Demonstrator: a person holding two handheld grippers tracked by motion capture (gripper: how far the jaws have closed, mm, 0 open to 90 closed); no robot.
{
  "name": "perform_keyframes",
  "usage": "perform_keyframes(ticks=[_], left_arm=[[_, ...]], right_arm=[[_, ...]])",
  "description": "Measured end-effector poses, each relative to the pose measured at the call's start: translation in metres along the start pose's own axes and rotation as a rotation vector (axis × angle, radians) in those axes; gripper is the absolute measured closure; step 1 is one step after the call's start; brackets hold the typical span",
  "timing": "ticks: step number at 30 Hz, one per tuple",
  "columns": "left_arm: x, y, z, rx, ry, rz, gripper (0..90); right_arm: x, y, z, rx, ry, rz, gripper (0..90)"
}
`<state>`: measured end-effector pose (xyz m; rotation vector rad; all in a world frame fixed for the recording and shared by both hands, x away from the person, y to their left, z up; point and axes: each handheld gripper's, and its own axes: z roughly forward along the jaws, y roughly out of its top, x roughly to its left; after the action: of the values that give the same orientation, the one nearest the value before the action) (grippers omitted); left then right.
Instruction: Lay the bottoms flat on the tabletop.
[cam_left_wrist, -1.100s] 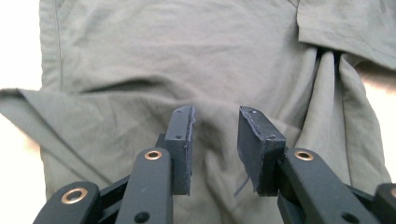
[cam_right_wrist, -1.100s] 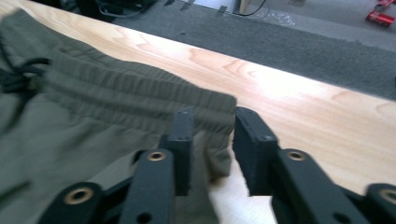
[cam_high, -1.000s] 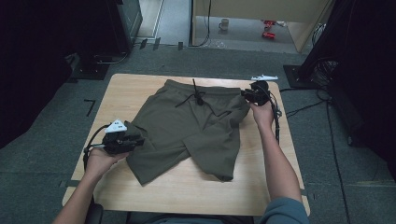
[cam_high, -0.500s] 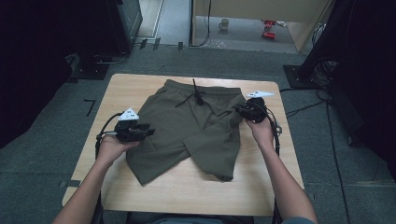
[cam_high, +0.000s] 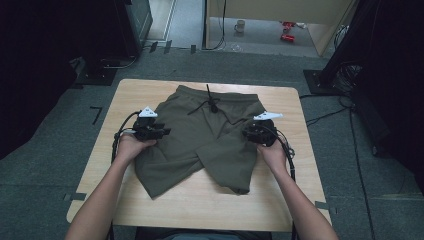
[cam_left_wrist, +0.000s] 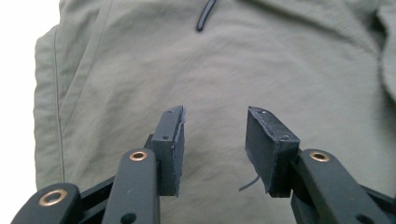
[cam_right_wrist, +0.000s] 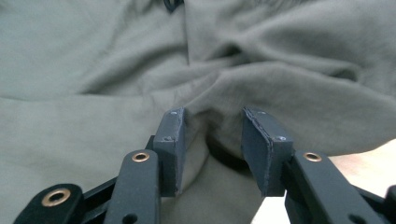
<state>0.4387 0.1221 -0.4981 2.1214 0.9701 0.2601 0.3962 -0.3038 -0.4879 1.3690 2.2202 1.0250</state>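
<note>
One pair of olive shorts (cam_high: 205, 135) is spread flat on the tabletop (cam_high: 295, 200), not yet folded. It lies between the two claws. The left claw (cam_left_wrist: 212, 140) is held partly open over the cloth, gripping nothing. The right claw (cam_right_wrist: 210, 140) is held partly open around a fold, not yet pinched.

A light wooden table (cam_high: 280, 205) with rounded corners stands on grey carpet. On it lies 1 pair of olive shorts (cam_high: 200, 145), spread flat across the middle, waistband toward the table's far edge, 2 legs toward its near edge.
</note>
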Motion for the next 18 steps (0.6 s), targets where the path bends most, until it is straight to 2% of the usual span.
perform_keyframes(ticks=[3,6,10,14,18], left_arm=[[0.005,-0.005,0.005,0.035,-0.013,-0.034,58.7],[0.008,-0.007,0.004,0.029,-0.021,-0.057,58.9],[0.007,-0.011,0.001,0.020,0.006,-0.032,60.5],[0.006,-0.016,-0.002,0.000,0.035,-0.034,63.4],[0.009,-0.018,-0.006,0.009,0.052,-0.044,64.8]], right_arm=[[0.001,-0.003,0.011,0.021,-0.009,-0.012,59.7],[0.001,-0.005,0.020,0.038,-0.024,-0.022,59.7],[0.002,-0.005,0.028,0.033,-0.033,-0.024,60.0],[0.005,0.001,0.035,0.041,-0.036,-0.031,60.0],[0.010,0.008,0.045,0.025,-0.029,-0.044,60.2]])
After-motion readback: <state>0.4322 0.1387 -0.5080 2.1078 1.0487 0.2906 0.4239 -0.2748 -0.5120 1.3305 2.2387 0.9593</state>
